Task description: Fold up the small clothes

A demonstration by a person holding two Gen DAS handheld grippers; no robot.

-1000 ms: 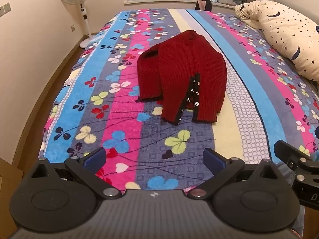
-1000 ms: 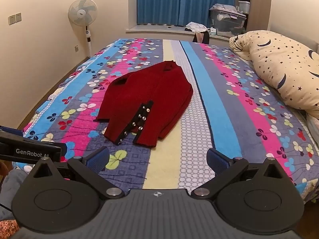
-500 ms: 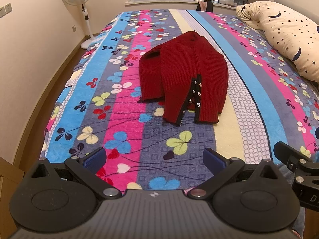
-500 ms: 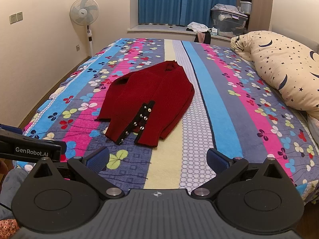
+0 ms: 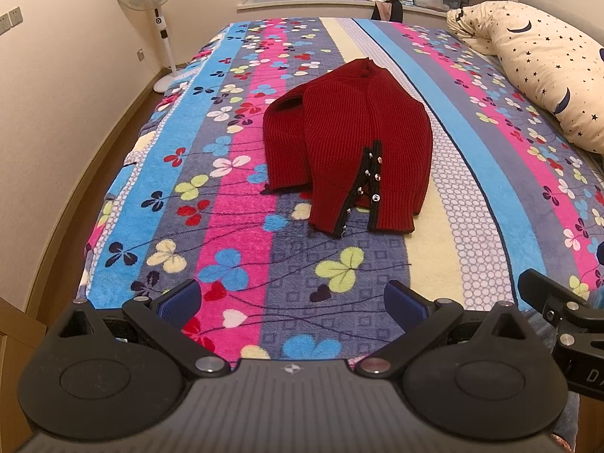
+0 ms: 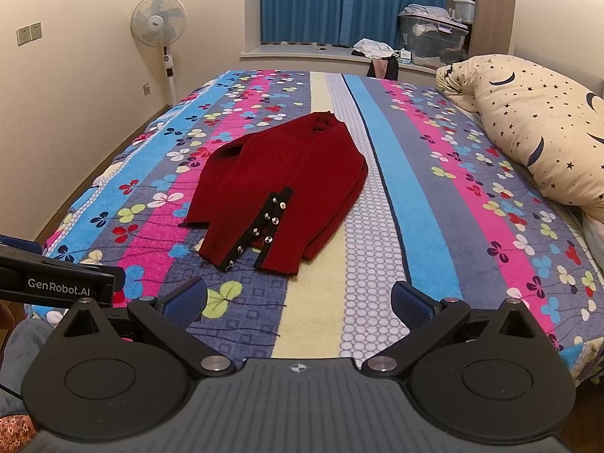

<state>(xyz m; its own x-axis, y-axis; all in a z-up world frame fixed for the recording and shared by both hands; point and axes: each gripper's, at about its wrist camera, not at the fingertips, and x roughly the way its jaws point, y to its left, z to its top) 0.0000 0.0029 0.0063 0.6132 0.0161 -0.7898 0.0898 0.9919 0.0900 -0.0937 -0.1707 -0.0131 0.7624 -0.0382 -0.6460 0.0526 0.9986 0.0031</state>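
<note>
The dark red ribbed knit cardigan (image 5: 351, 151) with black trim and small metal buttons lay partly folded near the middle of the bed, on the striped fleece blanket (image 5: 241, 196) printed with clovers. The left gripper (image 5: 292, 300) hovered over the blanket's near edge, jaws spread wide and empty; the right gripper (image 6: 298, 302) did the same, well short of the cardigan.

Only the right wrist view showed the blue curtains (image 6: 328, 0) and the clear plastic storage bin (image 6: 434, 43) on the window ledge, apparently holding fabric, though too small to tell. Both views showed the white pedestal fan (image 6: 160, 26) and the cream star-and-moon pillow (image 6: 536, 128).

Compared with a second before, both cameras had edged slightly nearer the cardigan, which had not moved.
</note>
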